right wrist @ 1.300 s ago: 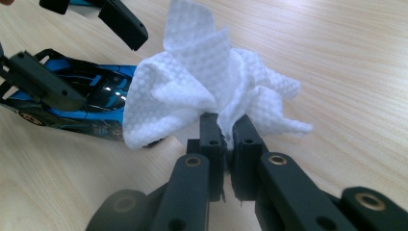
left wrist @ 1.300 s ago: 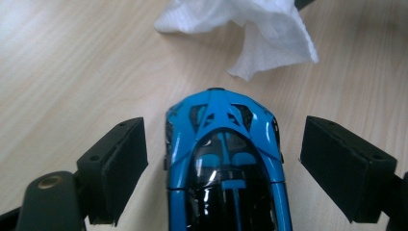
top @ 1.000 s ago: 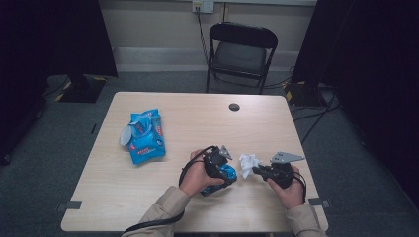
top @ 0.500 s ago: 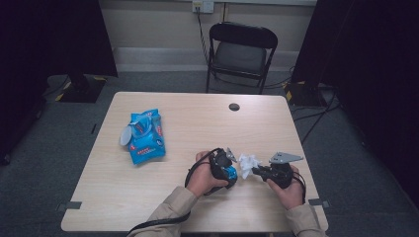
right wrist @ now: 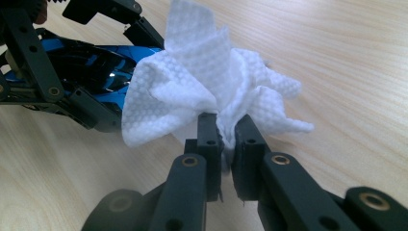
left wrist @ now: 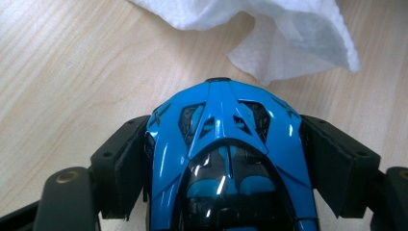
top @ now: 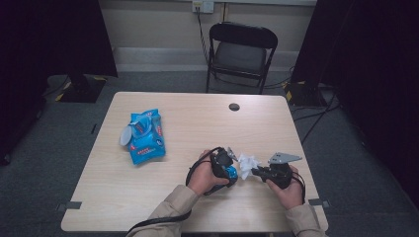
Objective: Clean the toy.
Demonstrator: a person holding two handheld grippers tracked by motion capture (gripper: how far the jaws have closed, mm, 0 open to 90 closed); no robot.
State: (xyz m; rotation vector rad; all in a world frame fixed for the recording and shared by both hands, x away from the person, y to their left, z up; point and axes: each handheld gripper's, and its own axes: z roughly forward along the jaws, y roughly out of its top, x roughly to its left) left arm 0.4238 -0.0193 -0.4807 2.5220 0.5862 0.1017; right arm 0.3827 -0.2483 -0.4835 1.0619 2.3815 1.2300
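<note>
A glossy blue toy car [left wrist: 226,144] sits between the jaws of my left gripper [left wrist: 223,127], and the black pads press on both its sides. Those jaws have just been closing on the car. In the high view the left gripper [top: 228,167] holds the car [top: 230,173] near the table's front edge. My right gripper [right wrist: 226,127] is shut on a crumpled white wipe [right wrist: 207,82], pinched at its lower fold. The wipe [top: 247,162] hangs between the two grippers, just off the car's nose [right wrist: 96,57]. The right gripper [top: 255,172] points left towards it.
A blue packet of wipes [top: 145,136] with its lid flap open lies on the left part of the wooden table [top: 197,118]. A small black round disc [top: 234,106] sits near the far edge. A black folding chair [top: 240,49] stands behind the table.
My left hand has shifted the car a little to the right, closer to the wipe. The right gripper and the wipe have stayed where they were.
</note>
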